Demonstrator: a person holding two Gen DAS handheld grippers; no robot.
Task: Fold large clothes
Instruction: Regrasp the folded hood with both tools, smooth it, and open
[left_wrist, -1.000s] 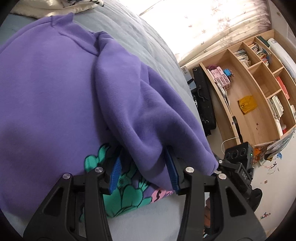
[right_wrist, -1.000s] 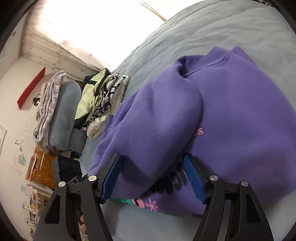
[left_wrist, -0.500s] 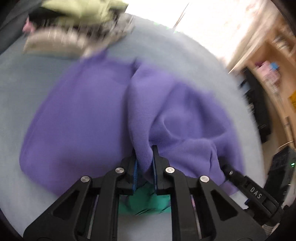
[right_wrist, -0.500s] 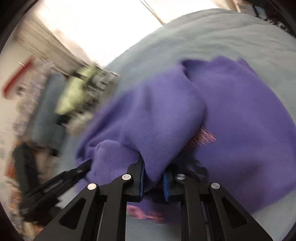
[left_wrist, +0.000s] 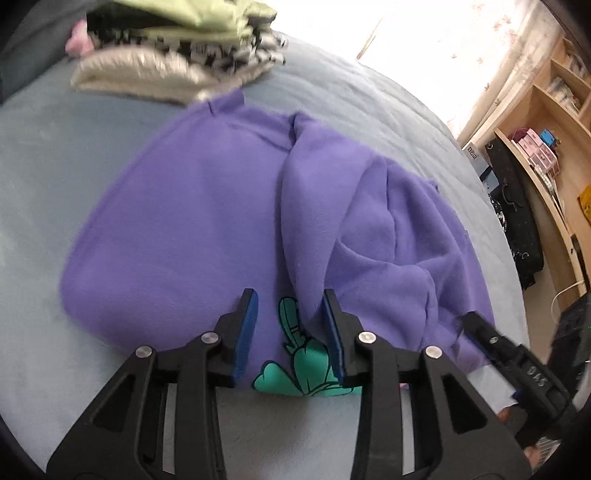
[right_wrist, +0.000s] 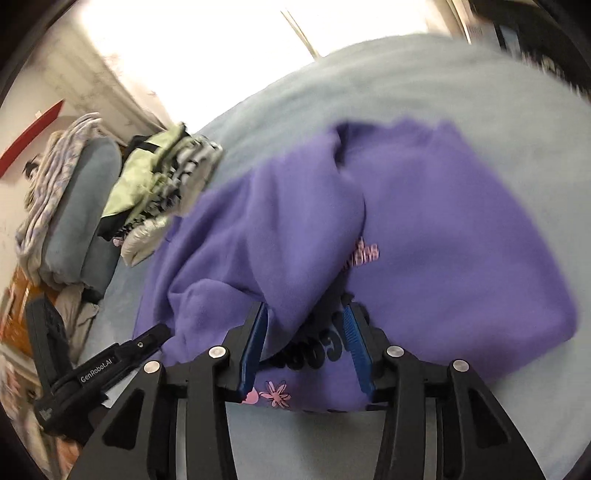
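A purple fleece sweatshirt (left_wrist: 192, 221) lies partly folded on the light blue bed (left_wrist: 44, 155), with a green print showing at its near edge. It also shows in the right wrist view (right_wrist: 443, 240), with black letters and pink flowers near the hem. My left gripper (left_wrist: 290, 317) is open, its jaws either side of a raised purple fold, the right pad touching it. My right gripper (right_wrist: 304, 332) is open over the hem, a fold hanging between its jaws. Each gripper shows at the edge of the other's view.
A stack of folded clothes (left_wrist: 177, 48) sits at the far end of the bed, also in the right wrist view (right_wrist: 159, 192). A rolled blue blanket (right_wrist: 74, 214) lies beside it. A wooden shelf unit (left_wrist: 546, 122) stands right of the bed.
Both grippers were open around the folds, shut on the purple fabric half a second ago, and have now opened, letting it go. The sweatshirt lies further onto the bed.
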